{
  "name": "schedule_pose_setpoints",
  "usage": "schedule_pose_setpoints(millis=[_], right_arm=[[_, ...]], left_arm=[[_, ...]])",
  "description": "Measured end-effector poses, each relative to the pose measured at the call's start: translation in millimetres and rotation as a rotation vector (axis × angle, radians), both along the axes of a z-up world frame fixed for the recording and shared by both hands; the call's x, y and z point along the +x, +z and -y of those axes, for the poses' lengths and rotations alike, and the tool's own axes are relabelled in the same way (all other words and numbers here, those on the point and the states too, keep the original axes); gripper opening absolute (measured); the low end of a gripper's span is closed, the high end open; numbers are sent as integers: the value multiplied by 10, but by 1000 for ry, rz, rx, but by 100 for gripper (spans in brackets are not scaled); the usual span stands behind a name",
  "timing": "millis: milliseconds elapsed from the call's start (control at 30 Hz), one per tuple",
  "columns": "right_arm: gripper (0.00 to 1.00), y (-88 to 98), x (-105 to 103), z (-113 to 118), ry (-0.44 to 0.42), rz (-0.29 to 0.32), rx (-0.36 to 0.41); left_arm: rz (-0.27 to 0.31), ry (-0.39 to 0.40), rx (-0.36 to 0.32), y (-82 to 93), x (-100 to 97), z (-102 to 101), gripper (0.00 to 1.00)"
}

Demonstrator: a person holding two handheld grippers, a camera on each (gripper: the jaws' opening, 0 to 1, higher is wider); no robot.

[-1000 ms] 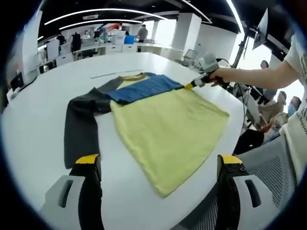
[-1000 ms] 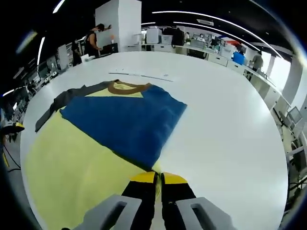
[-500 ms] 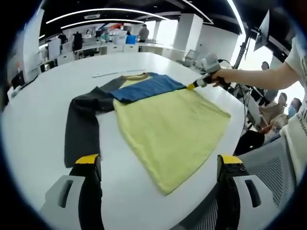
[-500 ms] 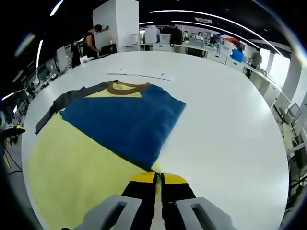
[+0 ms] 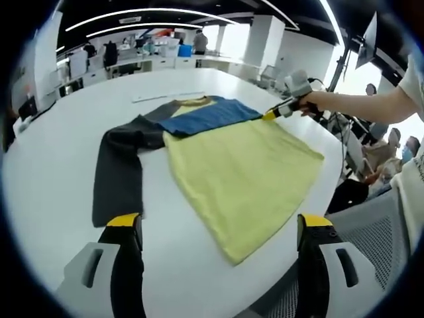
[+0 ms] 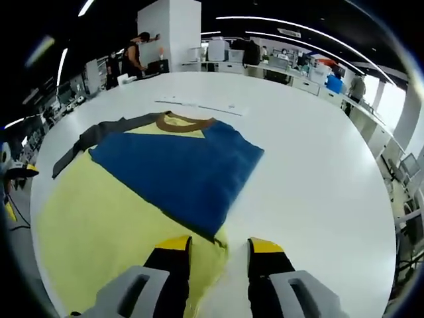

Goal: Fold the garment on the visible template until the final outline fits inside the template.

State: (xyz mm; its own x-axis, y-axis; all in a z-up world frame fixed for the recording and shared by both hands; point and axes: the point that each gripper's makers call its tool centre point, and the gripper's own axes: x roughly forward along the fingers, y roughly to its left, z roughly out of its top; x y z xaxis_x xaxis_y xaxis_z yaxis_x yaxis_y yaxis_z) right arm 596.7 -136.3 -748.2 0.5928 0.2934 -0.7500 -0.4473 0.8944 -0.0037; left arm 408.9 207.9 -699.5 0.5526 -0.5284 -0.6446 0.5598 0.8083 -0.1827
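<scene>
The yellow long-sleeved garment [image 5: 242,179] with a blue folded-over sleeve [image 6: 175,169] lies flat on the white round worktop [image 5: 59,146]; the left gripper view shows its dark grey sleeve [image 5: 119,175] stretched toward the left tongs [image 5: 215,228], jaws wide apart; the right tongs [image 6: 218,246] stand parted at the garment's edge beside the blue sleeve.

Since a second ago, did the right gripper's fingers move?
Yes. The right gripper was pinched shut at the blue sleeve's corner; now its jaws stand apart, one on each side of that corner on the yellow shirt.
</scene>
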Motion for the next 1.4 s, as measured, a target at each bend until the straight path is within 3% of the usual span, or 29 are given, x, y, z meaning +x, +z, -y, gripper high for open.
schedule_pose_setpoints(millis=[100,233,467,700,1000,1133,1400], right_arm=[[42,43,-12,-58,22,6,21],[58,93,-32,-148,45,12,61],[74,155,-76,-246,80,17,90],[96,309,-144,-427,167,61,123],[99,550,-274,-619,237,120,166],[99,613,-387,-650,254,129,156],[99,772,-580,-719,269,142,209]], left_arm=[[8,2,-3,28,16,6,93],[7,1,10,20,24,-10,92],[-7,15,22,-12,11,-36,90],[-25,59,39,-53,39,-129,86],[-40,145,45,-111,108,-324,81],[-17,209,60,-129,169,-436,71],[-14,318,34,-200,280,-578,62]])
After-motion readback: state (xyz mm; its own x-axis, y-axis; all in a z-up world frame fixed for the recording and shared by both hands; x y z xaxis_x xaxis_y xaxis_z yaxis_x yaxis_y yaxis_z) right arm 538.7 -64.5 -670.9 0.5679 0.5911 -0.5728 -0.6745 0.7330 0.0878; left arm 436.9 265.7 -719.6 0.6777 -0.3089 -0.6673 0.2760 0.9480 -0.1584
